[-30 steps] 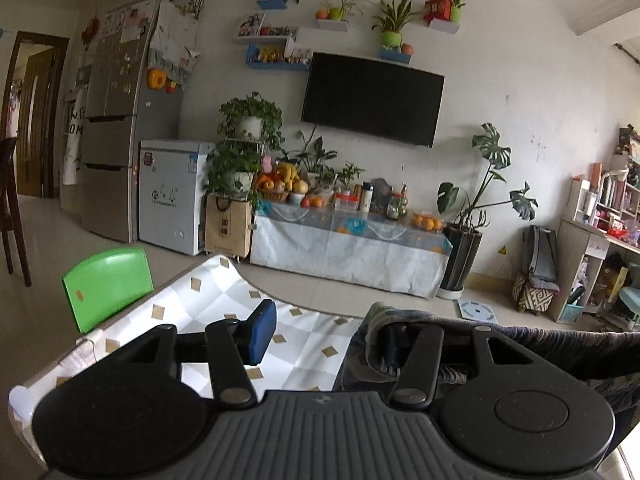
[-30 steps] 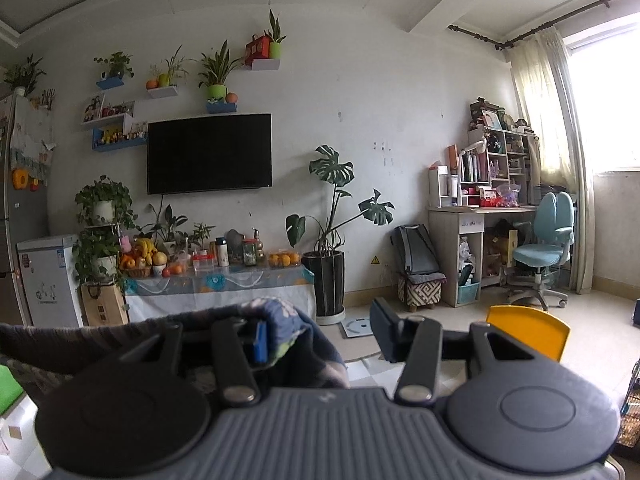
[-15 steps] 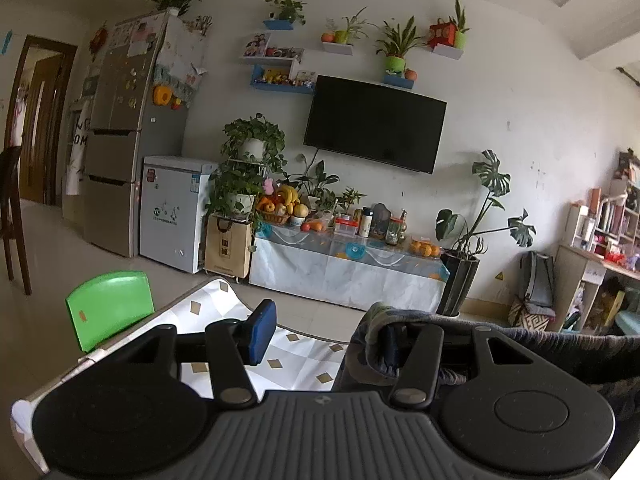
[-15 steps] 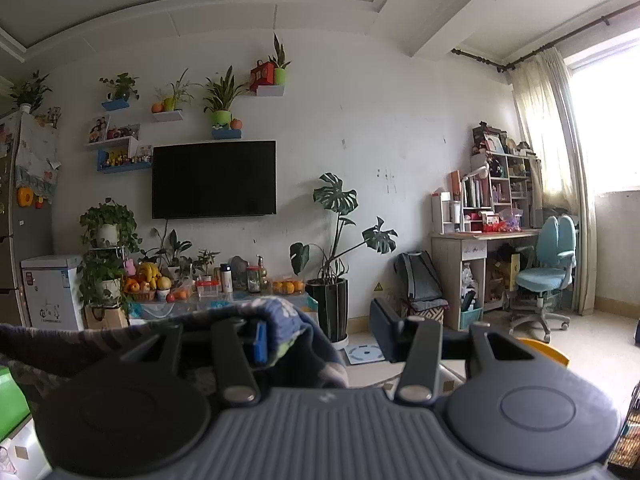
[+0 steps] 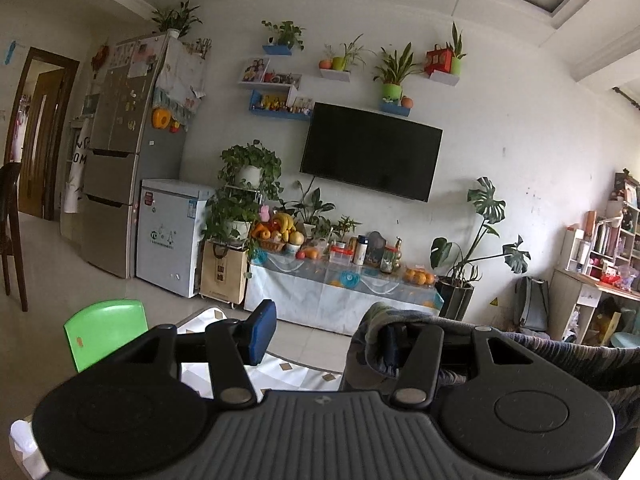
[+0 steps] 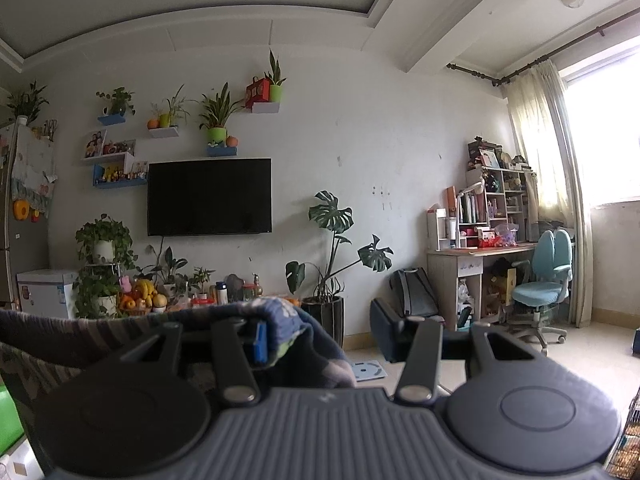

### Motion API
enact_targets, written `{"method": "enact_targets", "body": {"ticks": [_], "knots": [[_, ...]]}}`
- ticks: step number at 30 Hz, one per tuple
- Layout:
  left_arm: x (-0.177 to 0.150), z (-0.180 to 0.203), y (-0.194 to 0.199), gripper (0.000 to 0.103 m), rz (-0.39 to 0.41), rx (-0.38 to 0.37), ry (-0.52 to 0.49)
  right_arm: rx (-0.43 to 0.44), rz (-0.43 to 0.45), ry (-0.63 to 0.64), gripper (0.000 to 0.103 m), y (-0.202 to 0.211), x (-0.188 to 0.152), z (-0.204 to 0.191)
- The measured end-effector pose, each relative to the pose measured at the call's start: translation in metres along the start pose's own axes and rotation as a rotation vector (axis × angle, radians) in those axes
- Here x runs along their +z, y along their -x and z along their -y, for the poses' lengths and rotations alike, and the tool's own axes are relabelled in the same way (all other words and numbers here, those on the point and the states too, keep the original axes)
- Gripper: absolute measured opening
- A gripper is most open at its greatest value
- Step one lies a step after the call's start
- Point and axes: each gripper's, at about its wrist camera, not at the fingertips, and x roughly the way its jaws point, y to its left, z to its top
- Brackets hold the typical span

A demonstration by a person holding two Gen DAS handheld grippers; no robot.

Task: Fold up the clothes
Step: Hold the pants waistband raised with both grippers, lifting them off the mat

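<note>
Raised higher than a second ago, with less white diamond-patterned worktop (image 5: 280, 368) visible at 6 o'clock: left gripper (image 5: 326, 336) and right gripper (image 6: 320, 338) fingers apart, dark patterned garment (image 5: 560, 356) draped over one finger each, spanning them aloft, ready for spreading.

Left gripper (image 5: 326, 336), garment (image 5: 520, 344) draped over one finger

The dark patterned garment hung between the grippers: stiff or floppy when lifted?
Probably floppy: the garment drapes over one finger of the left gripper and sags. Likely light and slip-prone: it merely hangs bunched over one finger of the right gripper.
</note>
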Motion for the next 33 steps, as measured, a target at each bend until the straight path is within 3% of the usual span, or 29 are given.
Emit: {"method": "enact_targets", "body": {"ticks": [20,33], "knots": [[0.016,0.003,0.002,0.053,0.028,0.006,-0.01,0.004,0.038,0.005,0.045,0.002,0.018,-0.007],[-0.014,0.006,-0.027,0.053,-0.036,0.021,-0.029,-0.002,-0.032,0.013,0.045,-0.023,-0.017,-0.008]]}}
